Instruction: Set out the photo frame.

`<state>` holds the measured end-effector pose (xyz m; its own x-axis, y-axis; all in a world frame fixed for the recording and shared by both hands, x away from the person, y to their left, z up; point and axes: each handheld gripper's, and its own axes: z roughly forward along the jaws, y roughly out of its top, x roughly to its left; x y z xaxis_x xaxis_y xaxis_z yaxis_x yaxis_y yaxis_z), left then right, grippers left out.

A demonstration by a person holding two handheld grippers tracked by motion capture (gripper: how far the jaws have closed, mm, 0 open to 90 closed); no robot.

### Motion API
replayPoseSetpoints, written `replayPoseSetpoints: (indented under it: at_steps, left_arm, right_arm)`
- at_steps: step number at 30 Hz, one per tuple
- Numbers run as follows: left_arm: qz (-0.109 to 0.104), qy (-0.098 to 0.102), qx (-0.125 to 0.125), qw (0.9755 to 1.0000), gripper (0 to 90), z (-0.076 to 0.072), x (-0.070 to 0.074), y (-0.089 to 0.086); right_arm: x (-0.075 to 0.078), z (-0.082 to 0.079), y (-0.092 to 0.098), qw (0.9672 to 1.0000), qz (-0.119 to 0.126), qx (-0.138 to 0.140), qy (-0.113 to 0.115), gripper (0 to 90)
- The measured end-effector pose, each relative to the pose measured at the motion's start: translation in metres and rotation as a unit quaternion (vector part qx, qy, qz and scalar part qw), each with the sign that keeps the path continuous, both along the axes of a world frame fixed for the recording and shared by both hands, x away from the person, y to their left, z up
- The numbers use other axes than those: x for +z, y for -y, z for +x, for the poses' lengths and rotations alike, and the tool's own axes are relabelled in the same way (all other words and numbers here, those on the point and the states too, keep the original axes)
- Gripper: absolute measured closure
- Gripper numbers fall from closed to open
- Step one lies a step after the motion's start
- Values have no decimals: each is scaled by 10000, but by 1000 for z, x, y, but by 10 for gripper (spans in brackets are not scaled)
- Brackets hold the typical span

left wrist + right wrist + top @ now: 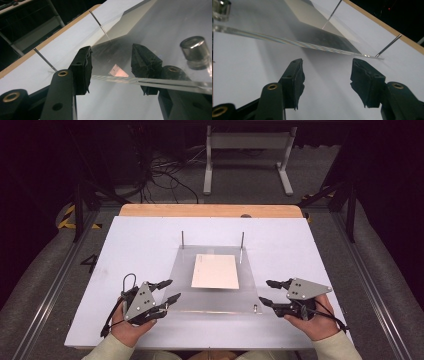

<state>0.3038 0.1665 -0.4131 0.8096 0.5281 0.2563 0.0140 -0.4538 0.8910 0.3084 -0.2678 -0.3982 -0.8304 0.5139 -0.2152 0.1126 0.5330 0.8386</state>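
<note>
Left gripper point(168, 290), right gripper point(266, 292): jaws apart, empty, flanking clear plate point(185, 285); white sheet point(215, 271) on it.

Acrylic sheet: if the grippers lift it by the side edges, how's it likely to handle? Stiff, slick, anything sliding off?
The acrylic sheet looks rigid: its edge runs straight in both gripper views, so it probably won't sag much. Its glossy faces suggest the jaws may slip. The paper lies loose on top and would likely slide if the sheet tilts. Two pins at the far edge may snag it.
</note>
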Motion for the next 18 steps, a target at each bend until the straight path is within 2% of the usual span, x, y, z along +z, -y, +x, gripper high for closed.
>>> replayPoseSetpoints:
  at_steps: [4,7,15,18]
  left_arm:
    - [0,-4,1,10000,506,0,0,0]
    - [-4,0,-2,10000,506,0,0,0]
    - [-28,-34,-25,10000,499,0,0,0]
    - [-26,-34,-19,10000,499,0,0,0]
  right_arm:
    - [-3,1,-12,9997,26,181,157,395]
    - [-6,0,-17,9995,47,258,153,382]
    - [-6,1,-33,9971,219,490,538,337]
    - [-8,4,-40,9965,297,541,564,344]
